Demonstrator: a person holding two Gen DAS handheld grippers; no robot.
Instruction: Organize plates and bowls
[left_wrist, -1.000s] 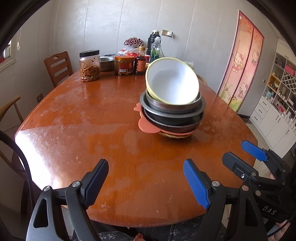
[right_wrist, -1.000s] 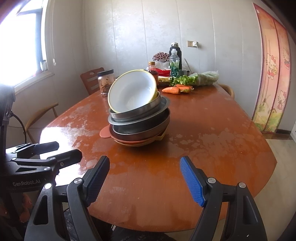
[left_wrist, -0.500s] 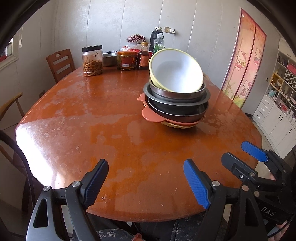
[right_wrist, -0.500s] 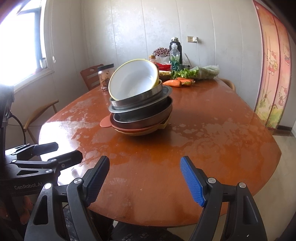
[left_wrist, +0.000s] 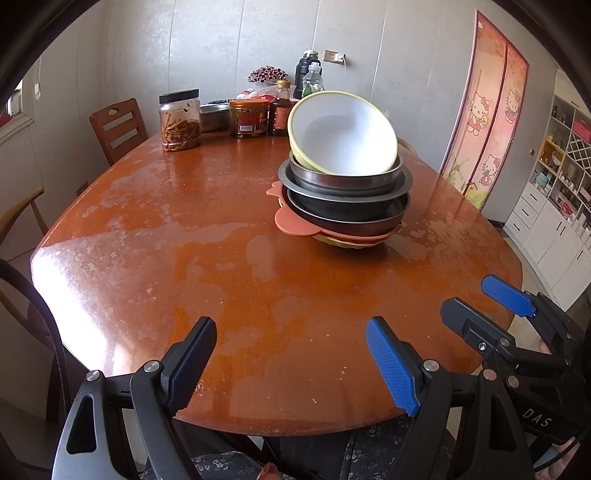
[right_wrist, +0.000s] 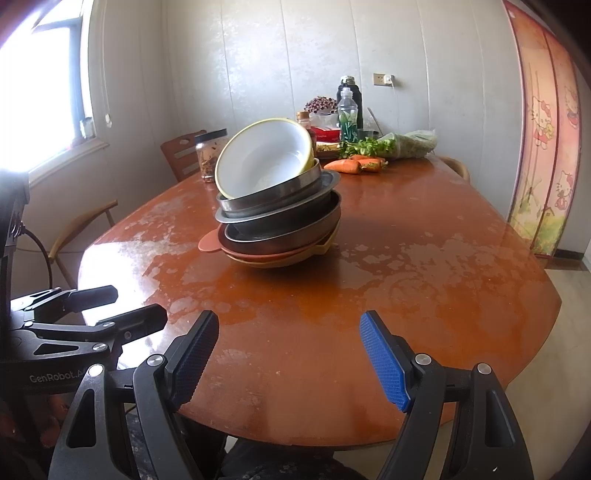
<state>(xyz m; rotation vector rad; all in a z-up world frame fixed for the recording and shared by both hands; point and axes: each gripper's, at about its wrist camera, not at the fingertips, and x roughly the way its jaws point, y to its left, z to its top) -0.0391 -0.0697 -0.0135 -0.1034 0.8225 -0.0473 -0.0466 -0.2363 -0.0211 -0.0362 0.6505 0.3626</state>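
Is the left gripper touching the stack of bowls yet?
Apart. In the left wrist view, bare table lies between the open left gripper and the stack of bowls.

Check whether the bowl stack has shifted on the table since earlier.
No. The bowl stack sits beside the same pale patches on the table; only the view shifted.

left gripper: black frame, silver screws, blue ribbed pads, white "GenRobot.AI" lettering, black cable behind | right gripper: black frame, silver screws, blue ribbed pads, white "DAS" lettering | person: dark small-patterned fabric below the left gripper's fingers
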